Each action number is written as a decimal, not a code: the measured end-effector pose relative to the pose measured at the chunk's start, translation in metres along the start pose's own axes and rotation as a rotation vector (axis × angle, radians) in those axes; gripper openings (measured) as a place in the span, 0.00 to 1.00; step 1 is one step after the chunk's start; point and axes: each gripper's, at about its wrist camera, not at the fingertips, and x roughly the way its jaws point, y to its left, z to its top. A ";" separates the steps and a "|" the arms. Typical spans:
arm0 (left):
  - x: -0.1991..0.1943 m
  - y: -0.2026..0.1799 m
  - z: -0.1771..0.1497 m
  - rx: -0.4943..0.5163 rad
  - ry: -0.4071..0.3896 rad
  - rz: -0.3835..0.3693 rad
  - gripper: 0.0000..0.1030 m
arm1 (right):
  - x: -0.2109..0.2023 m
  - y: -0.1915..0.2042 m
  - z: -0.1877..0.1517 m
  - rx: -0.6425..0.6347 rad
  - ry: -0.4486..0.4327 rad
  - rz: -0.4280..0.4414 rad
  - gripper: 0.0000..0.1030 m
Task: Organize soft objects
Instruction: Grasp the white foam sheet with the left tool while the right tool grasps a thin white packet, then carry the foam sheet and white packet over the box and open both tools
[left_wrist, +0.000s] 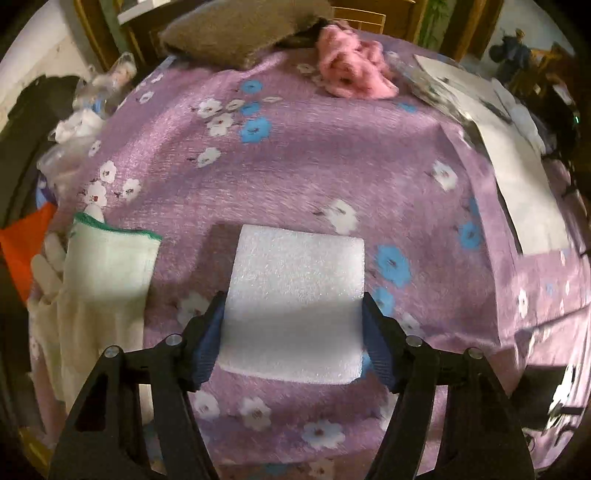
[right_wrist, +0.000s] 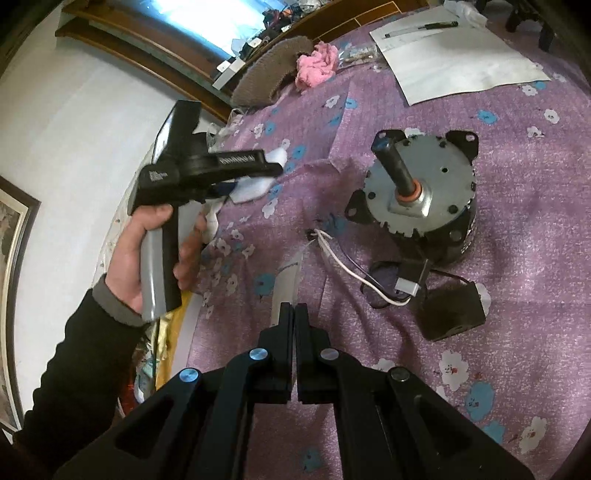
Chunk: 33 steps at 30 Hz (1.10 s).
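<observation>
My left gripper (left_wrist: 293, 306) is shut on a white foam block (left_wrist: 295, 295) and holds it just above the purple flowered cloth (left_wrist: 314, 166). A cream towel with a green hem (left_wrist: 107, 273) lies to its left. A pink fluffy cloth (left_wrist: 351, 70) and a brown plush cushion (left_wrist: 240, 29) lie at the far edge; both also show in the right wrist view, pink cloth (right_wrist: 317, 64), cushion (right_wrist: 273, 70). My right gripper (right_wrist: 294, 308) is shut on a thin white sheet (right_wrist: 286, 291), held edge-on. The left gripper body (right_wrist: 207, 166) with its foam block (right_wrist: 255, 184) shows at left there.
A metal electric motor (right_wrist: 421, 188) with wires and a black box (right_wrist: 454, 310) sits on the cloth right of my right gripper. White paper (right_wrist: 454, 51) with a pen lies far right, also in the left wrist view (left_wrist: 517, 177). Plastic wrappers (left_wrist: 92, 96) and an orange item (left_wrist: 26, 243) lie at left.
</observation>
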 end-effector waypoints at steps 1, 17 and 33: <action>-0.003 -0.002 -0.004 -0.001 0.007 -0.006 0.65 | -0.002 0.001 0.000 -0.003 -0.006 0.009 0.00; -0.235 0.059 -0.216 -0.328 -0.361 -0.250 0.65 | -0.025 0.039 -0.014 -0.136 -0.076 0.148 0.00; -0.272 0.168 -0.335 -0.570 -0.461 -0.119 0.66 | 0.021 0.152 -0.050 -0.268 0.067 0.288 0.00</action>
